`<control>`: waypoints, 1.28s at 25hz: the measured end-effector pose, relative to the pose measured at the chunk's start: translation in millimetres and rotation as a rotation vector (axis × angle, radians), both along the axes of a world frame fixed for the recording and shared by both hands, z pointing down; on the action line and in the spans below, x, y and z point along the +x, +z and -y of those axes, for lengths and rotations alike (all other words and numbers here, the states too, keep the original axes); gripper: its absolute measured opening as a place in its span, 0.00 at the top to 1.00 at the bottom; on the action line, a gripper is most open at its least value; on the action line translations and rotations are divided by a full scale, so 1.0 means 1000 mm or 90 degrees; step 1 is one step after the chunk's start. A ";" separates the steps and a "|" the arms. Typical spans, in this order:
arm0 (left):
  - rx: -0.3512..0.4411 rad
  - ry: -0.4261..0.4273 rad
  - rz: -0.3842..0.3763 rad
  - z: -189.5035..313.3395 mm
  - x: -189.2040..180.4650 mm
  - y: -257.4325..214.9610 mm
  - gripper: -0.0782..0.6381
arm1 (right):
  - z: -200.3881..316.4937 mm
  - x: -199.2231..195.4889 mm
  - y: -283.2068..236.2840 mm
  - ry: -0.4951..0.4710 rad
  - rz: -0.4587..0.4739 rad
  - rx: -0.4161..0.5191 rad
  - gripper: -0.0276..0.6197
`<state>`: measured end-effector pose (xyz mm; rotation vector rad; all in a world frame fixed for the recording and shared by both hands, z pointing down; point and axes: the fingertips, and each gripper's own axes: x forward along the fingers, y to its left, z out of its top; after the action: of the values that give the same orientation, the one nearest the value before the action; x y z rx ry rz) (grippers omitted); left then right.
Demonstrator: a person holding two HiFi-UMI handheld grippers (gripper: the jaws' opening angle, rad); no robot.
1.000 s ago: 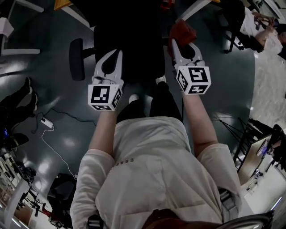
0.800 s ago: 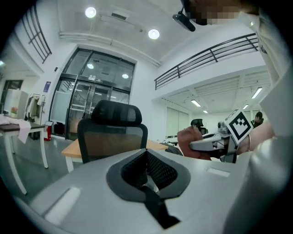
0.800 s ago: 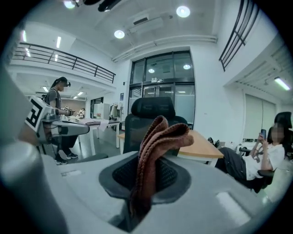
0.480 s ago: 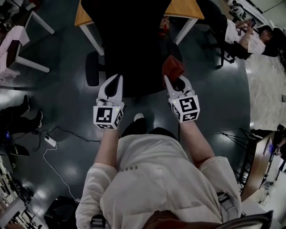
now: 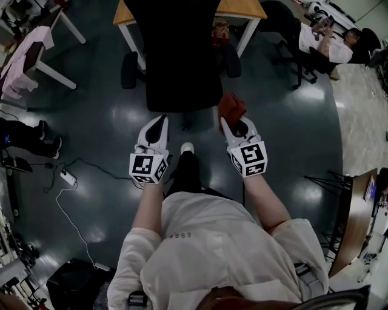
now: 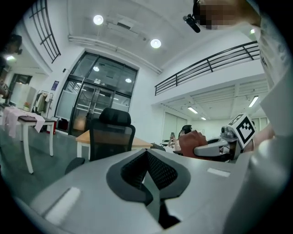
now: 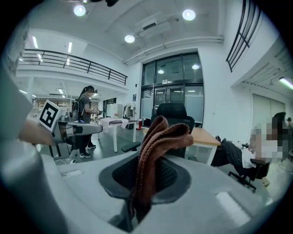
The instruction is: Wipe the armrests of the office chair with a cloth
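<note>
The right gripper (image 5: 234, 125) is clamped on a bunched reddish-brown cloth (image 5: 231, 106), held near the office chair (image 5: 182, 60) but apart from its right armrest (image 5: 231, 60). The left gripper (image 5: 157, 121) has its jaws together on nothing. A wooden desk (image 5: 242, 7) stands behind the chair, and a seated person (image 5: 324, 42) is off to the right.
</note>
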<state>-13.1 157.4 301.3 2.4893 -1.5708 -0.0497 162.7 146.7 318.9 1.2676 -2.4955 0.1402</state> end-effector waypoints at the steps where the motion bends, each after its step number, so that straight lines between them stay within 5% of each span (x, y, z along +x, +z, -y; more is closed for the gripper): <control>1: -0.002 0.001 -0.008 -0.019 0.005 -0.002 0.87 | -0.017 0.002 0.000 -0.005 -0.002 -0.001 0.88; 10: -0.023 -0.003 0.007 -0.136 0.014 -0.016 0.87 | -0.131 0.004 -0.004 -0.014 -0.025 -0.007 0.88; 32: 0.043 0.051 0.040 -0.240 -0.031 -0.076 0.87 | -0.249 -0.034 -0.057 0.009 -0.002 0.053 0.88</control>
<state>-43.8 397.2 225.6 2.6283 -1.5153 -0.0129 128.7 396.1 261.9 1.3168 -2.5143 0.0390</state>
